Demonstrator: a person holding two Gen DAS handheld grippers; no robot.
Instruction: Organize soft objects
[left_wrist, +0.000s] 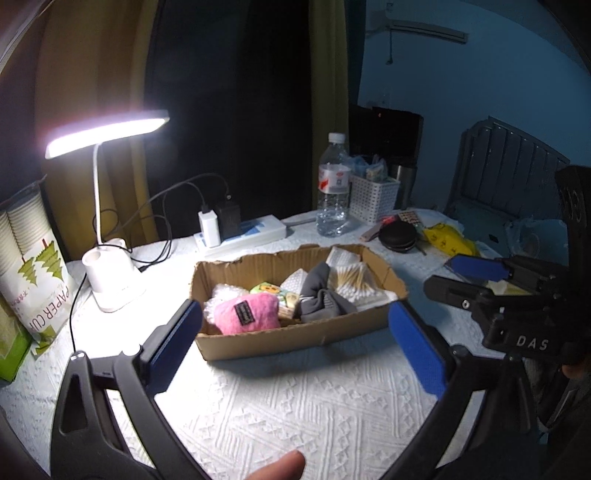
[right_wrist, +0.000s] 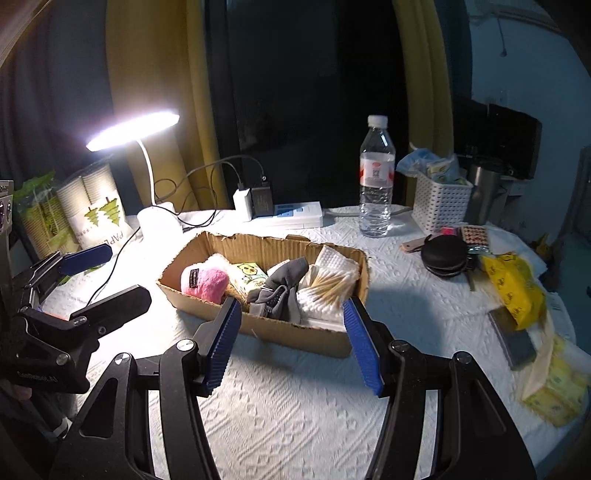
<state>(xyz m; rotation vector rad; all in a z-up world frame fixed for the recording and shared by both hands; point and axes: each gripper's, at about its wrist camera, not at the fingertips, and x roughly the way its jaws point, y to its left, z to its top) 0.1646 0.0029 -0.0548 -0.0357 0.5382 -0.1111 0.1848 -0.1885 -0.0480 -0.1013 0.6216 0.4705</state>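
White-clothed table (left_wrist: 295, 406), cardboard box (left_wrist: 295, 339) of soft things beyond both empty, apart claws (right_wrist: 291, 343).

An open-jawed right gripper (right_wrist: 291, 339) hovers empty before a cardboard box (right_wrist: 295, 334) holding a pink plush (right_wrist: 207, 280), grey socks (right_wrist: 280, 295) and cotton swabs (right_wrist: 328, 284), lamp-lit.

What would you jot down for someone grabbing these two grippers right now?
Left gripper: open, empty, in front of the cardboard box.
Right gripper: open, empty, also short of the box.
In the box: pink plush, grey socks, cotton swabs, a small tissue pack.
Done: these soft items lie in the box.
Left: yellow tissue packs at the table's right edge are outside it; perhaps next.
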